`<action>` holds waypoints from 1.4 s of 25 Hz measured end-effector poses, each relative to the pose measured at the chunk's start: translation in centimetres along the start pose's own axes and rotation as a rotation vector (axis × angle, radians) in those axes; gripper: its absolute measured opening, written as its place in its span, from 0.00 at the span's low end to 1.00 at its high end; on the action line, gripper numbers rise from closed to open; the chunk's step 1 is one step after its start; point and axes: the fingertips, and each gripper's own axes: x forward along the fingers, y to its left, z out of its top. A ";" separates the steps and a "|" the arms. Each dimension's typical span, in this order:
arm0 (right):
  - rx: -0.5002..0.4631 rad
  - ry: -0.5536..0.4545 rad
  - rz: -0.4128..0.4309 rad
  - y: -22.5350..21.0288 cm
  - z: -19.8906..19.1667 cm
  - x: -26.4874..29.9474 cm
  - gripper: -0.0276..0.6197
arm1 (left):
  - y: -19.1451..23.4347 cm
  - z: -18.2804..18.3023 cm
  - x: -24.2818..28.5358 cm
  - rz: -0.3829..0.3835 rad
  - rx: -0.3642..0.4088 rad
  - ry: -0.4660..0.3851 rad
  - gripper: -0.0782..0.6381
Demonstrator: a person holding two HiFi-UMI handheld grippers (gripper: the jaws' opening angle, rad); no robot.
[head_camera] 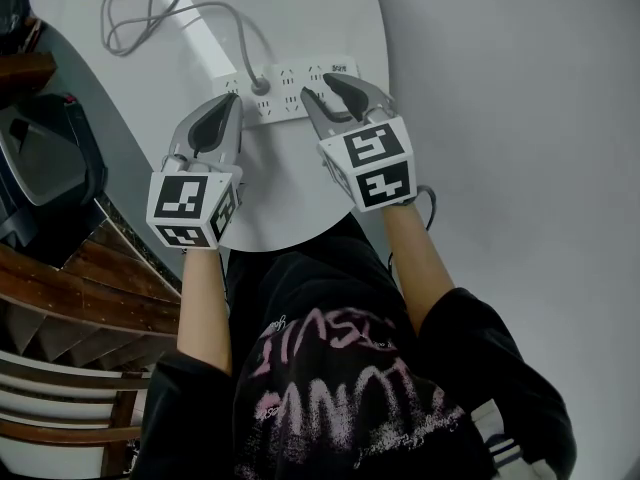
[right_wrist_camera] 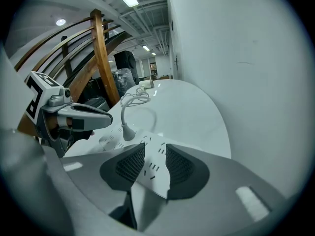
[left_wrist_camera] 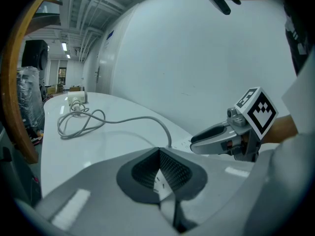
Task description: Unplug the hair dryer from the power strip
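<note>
The power strip (head_camera: 287,90) is laid near the edge of the white counter (head_camera: 310,13), and a grey plug (head_camera: 261,86) is seated in one of its sockets; the plug's cable (head_camera: 140,28) is trailed away in loops across the counter. The right gripper (head_camera: 318,86) is held over the strip just right of the plug, its jaws spread apart with nothing gripped. The left gripper (head_camera: 226,105) is held at the strip's left end, jaws closed together and empty

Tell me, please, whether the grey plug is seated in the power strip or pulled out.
Seated: the plug stands upright in a socket of the power strip, its cable running off across the table.
</note>
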 end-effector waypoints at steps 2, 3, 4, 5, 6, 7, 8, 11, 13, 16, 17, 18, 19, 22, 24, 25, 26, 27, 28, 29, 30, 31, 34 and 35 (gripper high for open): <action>-0.006 0.009 0.002 0.1 0.0 0.3 0.28 | -0.1 -0.1 0.1 -0.004 0.003 0.002 0.11; -0.008 0.013 0.004 0.1 0.0 0.5 0.29 | -0.1 -0.2 0.1 -0.006 0.004 0.003 0.11; -0.010 0.017 0.006 0.1 -0.1 0.6 0.29 | -0.1 -0.2 0.2 -0.008 0.005 0.003 0.11; -0.011 0.022 0.007 0.1 -0.1 0.7 0.29 | -0.2 -0.2 0.2 -0.009 0.006 0.004 0.11; -0.014 0.028 0.008 0.1 -0.1 0.8 0.29 | -0.2 -0.2 0.3 -0.011 0.008 0.005 0.11; -0.018 0.033 0.008 0.1 -0.1 0.8 0.29 | -0.3 -0.2 0.3 -0.012 0.009 0.006 0.11; -0.022 0.038 0.008 0.2 0.0 0.9 0.29 | -0.4 -0.1 0.4 -0.014 0.010 0.007 0.11; -0.040 0.059 0.008 0.3 0.0 0.9 0.30 | -0.6 0.1 0.5 -0.019 0.012 0.008 0.11; -0.047 0.071 0.003 0.4 0.0 1.0 0.30 | -0.6 0.1 0.5 -0.022 0.013 0.009 0.11; -0.053 0.081 -0.009 0.3 -0.2 1.2 0.30 | -0.6 0.1 0.7 -0.029 0.021 0.010 0.11; -0.055 0.083 -0.012 0.2 -0.2 1.3 0.30 | -0.6 0.1 0.7 -0.030 0.025 0.011 0.11; -0.058 0.087 -0.013 0.2 -0.2 1.3 0.30 | -0.6 0.1 0.8 -0.030 0.028 0.012 0.11; -0.063 0.092 -0.013 0.3 -0.2 1.3 0.31 | -0.6 0.1 0.8 -0.029 0.031 0.012 0.11; -0.082 0.100 -0.020 0.4 -0.2 1.3 0.32 | -0.7 0.2 1.0 -0.031 0.042 0.019 0.11; -0.086 0.097 -0.026 0.3 -0.2 1.3 0.32 | -0.9 0.1 1.2 -0.033 0.066 0.027 0.11; -0.087 0.097 -0.029 0.2 -0.2 1.2 0.32 | -1.0 0.1 1.3 -0.033 0.081 0.031 0.11; -0.088 0.099 -0.030 0.2 -0.3 1.2 0.32 | -1.1 0.0 1.4 -0.034 0.094 0.034 0.11; -0.089 0.100 -0.031 0.2 -0.3 1.2 0.32 | -1.2 0.0 1.5 -0.034 0.103 0.037 0.11; -0.089 0.101 -0.031 0.2 -0.3 1.2 0.32 | -1.2 0.0 1.6 -0.034 0.106 0.039 0.11; -0.089 0.100 -0.031 0.2 -0.3 1.2 0.32 | -1.2 0.0 1.6 -0.034 0.107 0.040 0.11; -0.088 0.099 -0.031 0.2 -0.3 1.2 0.32 | -1.2 0.0 1.7 -0.033 0.106 0.040 0.12; -0.088 0.099 -0.032 0.2 -0.3 1.2 0.32 | -1.2 0.0 1.7 -0.033 0.106 0.042 0.13; -0.088 0.100 -0.033 0.2 -0.2 1.1 0.32 | -1.3 0.1 1.9 -0.036 0.115 0.050 0.17; -0.088 0.100 -0.033 0.2 -0.2 1.2 0.32 | -1.2 0.2 2.0 -0.036 0.119 0.053 0.19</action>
